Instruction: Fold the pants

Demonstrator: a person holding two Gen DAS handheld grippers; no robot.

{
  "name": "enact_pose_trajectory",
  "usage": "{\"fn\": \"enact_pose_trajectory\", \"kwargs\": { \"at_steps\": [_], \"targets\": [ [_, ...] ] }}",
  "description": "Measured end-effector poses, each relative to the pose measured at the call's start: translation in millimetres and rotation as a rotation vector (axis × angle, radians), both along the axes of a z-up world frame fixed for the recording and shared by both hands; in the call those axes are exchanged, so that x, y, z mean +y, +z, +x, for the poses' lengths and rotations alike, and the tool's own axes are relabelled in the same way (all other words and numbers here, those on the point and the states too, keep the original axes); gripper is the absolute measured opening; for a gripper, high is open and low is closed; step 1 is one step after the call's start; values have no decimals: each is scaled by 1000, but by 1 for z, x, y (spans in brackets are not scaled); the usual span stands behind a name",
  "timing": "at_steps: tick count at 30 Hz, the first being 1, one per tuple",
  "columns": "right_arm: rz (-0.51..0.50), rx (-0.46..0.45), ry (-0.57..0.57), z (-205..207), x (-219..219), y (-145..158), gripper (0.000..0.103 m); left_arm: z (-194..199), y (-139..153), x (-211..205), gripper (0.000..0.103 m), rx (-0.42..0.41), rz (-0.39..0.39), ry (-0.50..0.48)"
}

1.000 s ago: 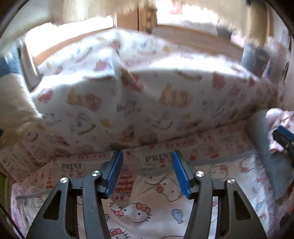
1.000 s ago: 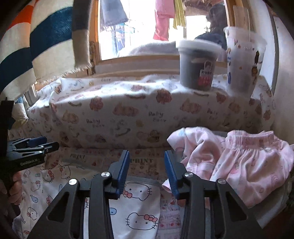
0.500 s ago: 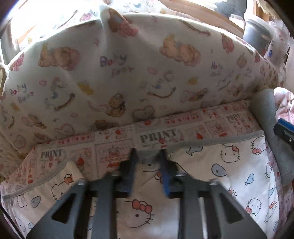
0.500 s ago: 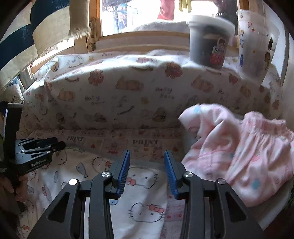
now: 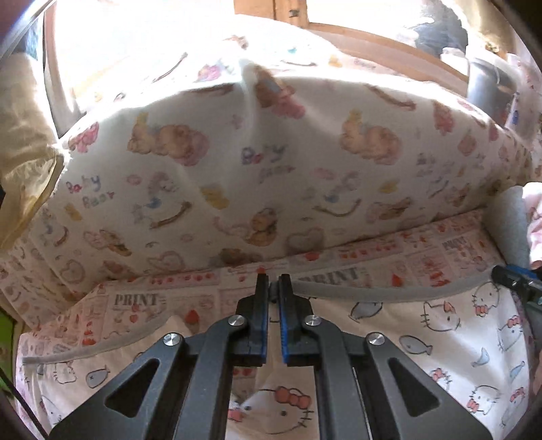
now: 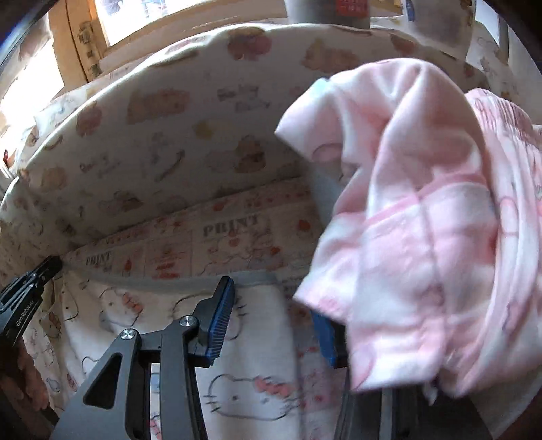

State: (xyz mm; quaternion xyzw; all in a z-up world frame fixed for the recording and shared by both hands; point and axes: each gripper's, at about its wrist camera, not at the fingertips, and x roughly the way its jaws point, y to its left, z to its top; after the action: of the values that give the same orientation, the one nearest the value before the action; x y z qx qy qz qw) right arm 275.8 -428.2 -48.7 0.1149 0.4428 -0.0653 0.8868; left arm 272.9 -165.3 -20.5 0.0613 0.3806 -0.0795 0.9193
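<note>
Sunlit wood-framed window — bright glare

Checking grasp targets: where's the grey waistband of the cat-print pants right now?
In the left wrist view the grey waistband runs across the far edge of the pants, just below the pillow; the left tongs are shut on it mid-frame.

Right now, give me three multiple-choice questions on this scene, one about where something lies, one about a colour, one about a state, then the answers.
1. Where does the heap of pink clothes lie relative to the white cat-print pants?
A. to their right
B. to their left
C. underneath them

2. What colour are the pads on the gripper fingers?
A. red
B. blue
C. green

3. How is the left gripper?
A. wide open above the pants
B. out of view
C. shut on the pants' grey waistband

Answers: 1 A, the right wrist view shows the heap on the right. 2 B, both views show blue pads. 3 C, its jaws pinch the grey edge.
</note>
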Motion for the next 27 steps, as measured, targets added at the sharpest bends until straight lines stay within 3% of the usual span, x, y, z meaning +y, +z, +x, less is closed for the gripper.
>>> {"fn": "enact_pose_trajectory", "kwargs": {
  "at_steps": [3, 6, 7, 9, 10, 12, 14, 17, 19, 23, 24, 27],
  "targets": [
    [50, -30, 58, 2, 1, -1, 46, 5, -3, 6, 5, 26, -14, 10],
    [27, -3, 100, 7, 8, -7, 44, 13, -6, 2, 5, 37, -16, 2],
    [29, -5, 86, 8, 9, -10, 33, 17, -7, 5, 5, 36, -16, -2],
    [37, -25, 63, 10, 9, -12, 25, 17, -8, 7, 5, 28, -19, -6],
    [34, -40, 60, 8, 9, -12, 11, 16, -6, 9, 5, 29, -19, -13],
    [-10, -61, 46, 8, 9, -13, 6, 16, -8, 11, 5, 32, -29, -26],
    [-36, -114, 14, 3, 8, -6, 4, 12, -4, 9, 4, -10, -31, -36],
    [-80, -298, -2, -18, 12, 28, 4, 1, 4, 1, 4, -82, 0, -59],
    [-151, -378, 0, -28, 18, 43, 4, 1, 3, -4, 5, -77, 24, -52],
    [-276, -266, -6, -11, 32, 17, 4, 7, -11, -19, 5, -29, 119, -32],
    [-277, -207, -4, -3, 29, 13, 4, 8, -13, -22, 5, -30, 139, -33],
    [-209, -180, -16, 8, 19, 10, 4, 11, -16, -25, 5, -24, 140, -28]
  ]
}}
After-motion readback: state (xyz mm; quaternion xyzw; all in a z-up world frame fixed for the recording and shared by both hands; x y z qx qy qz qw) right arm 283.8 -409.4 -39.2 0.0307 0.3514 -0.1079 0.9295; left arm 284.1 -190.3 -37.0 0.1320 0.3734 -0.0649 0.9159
